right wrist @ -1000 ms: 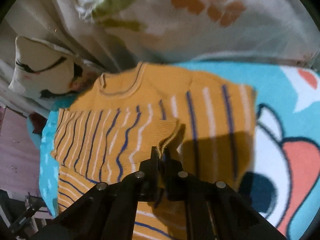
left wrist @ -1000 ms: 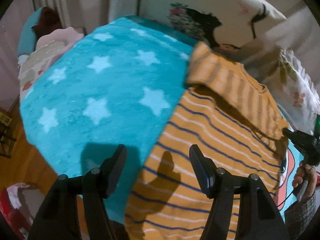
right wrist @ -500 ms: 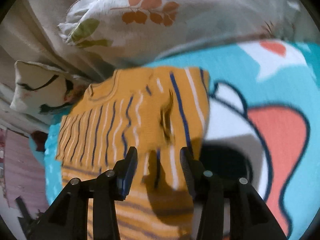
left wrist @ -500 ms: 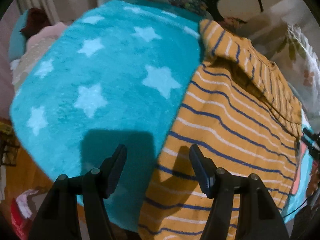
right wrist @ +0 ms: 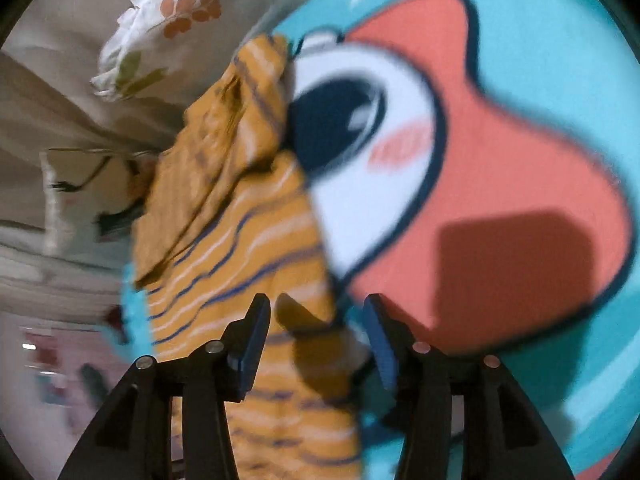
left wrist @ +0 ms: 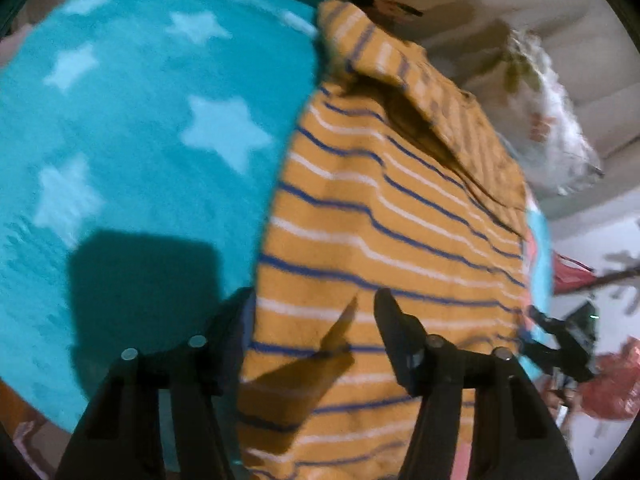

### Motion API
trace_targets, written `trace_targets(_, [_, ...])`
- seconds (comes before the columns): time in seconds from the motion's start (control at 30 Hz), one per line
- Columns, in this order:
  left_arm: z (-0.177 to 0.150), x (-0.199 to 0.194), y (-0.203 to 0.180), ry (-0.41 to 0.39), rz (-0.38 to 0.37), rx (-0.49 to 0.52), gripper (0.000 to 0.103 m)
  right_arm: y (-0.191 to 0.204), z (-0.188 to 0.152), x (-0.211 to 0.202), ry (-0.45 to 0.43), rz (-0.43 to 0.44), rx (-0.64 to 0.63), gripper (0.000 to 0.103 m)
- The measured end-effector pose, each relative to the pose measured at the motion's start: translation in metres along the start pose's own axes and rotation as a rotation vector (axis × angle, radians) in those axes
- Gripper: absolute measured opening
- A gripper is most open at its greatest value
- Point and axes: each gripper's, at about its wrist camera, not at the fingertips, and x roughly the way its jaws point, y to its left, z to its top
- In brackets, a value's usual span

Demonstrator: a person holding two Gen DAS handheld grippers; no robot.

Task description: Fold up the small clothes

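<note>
Released since one second ago, the folded-in sleeve is no longer pinched by the right gripper point(right wrist: 316, 324), whose jaws are now spread and have been drawn back to the sweater's right edge. The striped orange sweater point(left wrist: 384, 216) lies flat on the teal blanket point(left wrist: 132, 148), collar far, hem near, with both sleeves laid inward over the chest so that a narrow panel is formed. The left gripper point(left wrist: 312, 308) is held spread over the near left hem, empty. A grasp at both hem corners is judged likely next. Pillows point(right wrist: 168, 20) lie beyond the collar.
</note>
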Motion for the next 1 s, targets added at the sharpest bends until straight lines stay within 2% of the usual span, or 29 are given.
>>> trace_targets(0.1, [-0.016, -0.001, -0.005, 0.024, -0.056, 0.049, 0.058, -0.009, -0.029, 0.008, 0.036, 0.116, 0.066, 0.053])
trace_targets(0.17, [-0.028, -0.001, -0.005, 0.045, -0.114, 0.054, 0.058, -0.015, -0.048, 0.008, 0.043, 0.161, 0.093, 0.053])
trace_targets(0.23, [-0.039, -0.002, -0.003, 0.068, -0.168, 0.053, 0.058, -0.018, -0.065, 0.007, 0.043, 0.185, 0.108, 0.053])
trace_targets(0.37, [-0.060, -0.011, 0.004, 0.097, -0.208, 0.060, 0.058, -0.017, -0.092, 0.006, 0.043, 0.193, 0.109, 0.053])
trace_targets(0.63, [-0.093, -0.018, 0.006, 0.071, -0.222, 0.026, 0.058, -0.003, -0.121, 0.009, 0.071, 0.153, 0.079, 0.053])
trace_targets(0.83, [-0.107, -0.021, -0.001, 0.003, -0.155, -0.019, 0.056, 0.004, -0.129, 0.014, 0.070, 0.147, 0.039, 0.053])
trace_targets(0.9, [-0.109, -0.021, -0.005, -0.006, -0.083, -0.019, 0.037, 0.008, -0.130, 0.013, 0.069, 0.119, 0.002, 0.050])
trace_targets(0.93, [-0.109, -0.019, -0.006, 0.000, -0.040, -0.025, 0.016, 0.010, -0.131, 0.013, 0.071, 0.093, -0.013, 0.046])
trace_targets(0.97, [-0.108, -0.018, -0.003, 0.009, -0.024, -0.042, 0.008, 0.011, -0.130, 0.014, 0.080, 0.048, -0.030, 0.030])
trace_targets(1.0, [-0.107, -0.018, 0.000, 0.006, -0.028, -0.074, 0.008, 0.012, -0.129, 0.016, 0.090, 0.018, -0.039, 0.013])
